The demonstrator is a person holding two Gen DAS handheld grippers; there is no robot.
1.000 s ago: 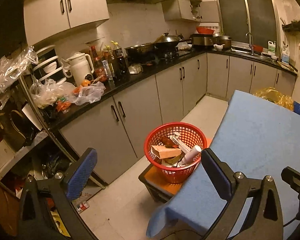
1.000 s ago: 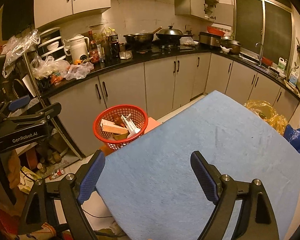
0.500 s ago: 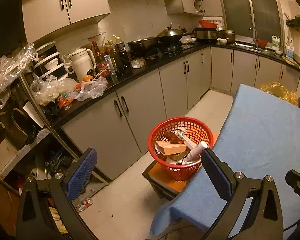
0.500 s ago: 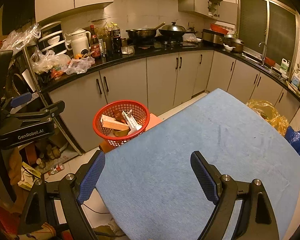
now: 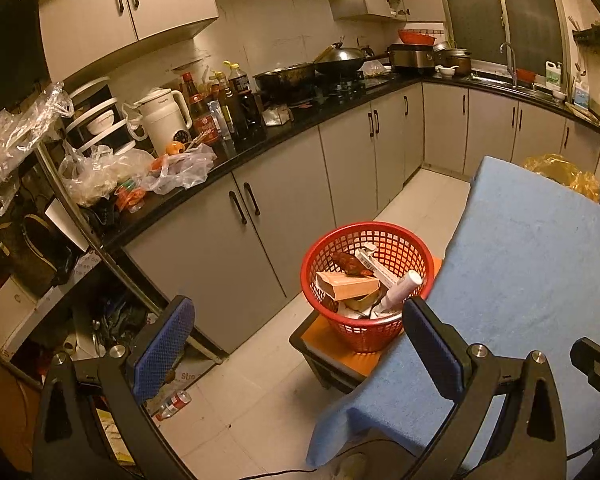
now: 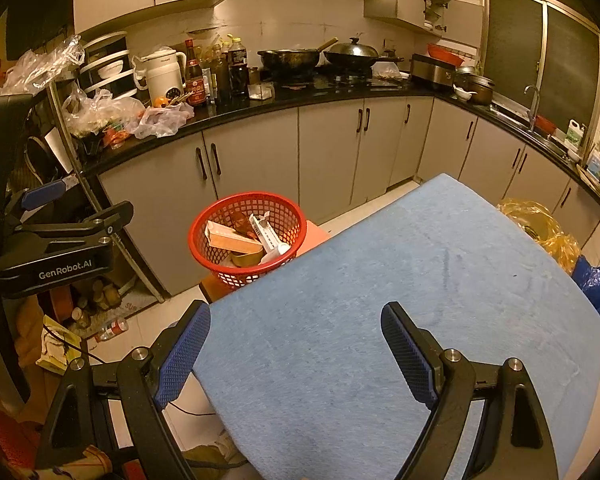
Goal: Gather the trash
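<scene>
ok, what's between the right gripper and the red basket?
Only bare blue tablecloth. The right gripper is open, the red basket sits just past the table's far corner; right wrist view.

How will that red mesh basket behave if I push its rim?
The red basket looks like light plastic and tapers to a narrower base, so it may tip. It stands on a small orange stool, so a shove could slide it off.

Red basket (image 5: pixel 367 280) of trash beside blue table (image 5: pixel 532 280)
</scene>
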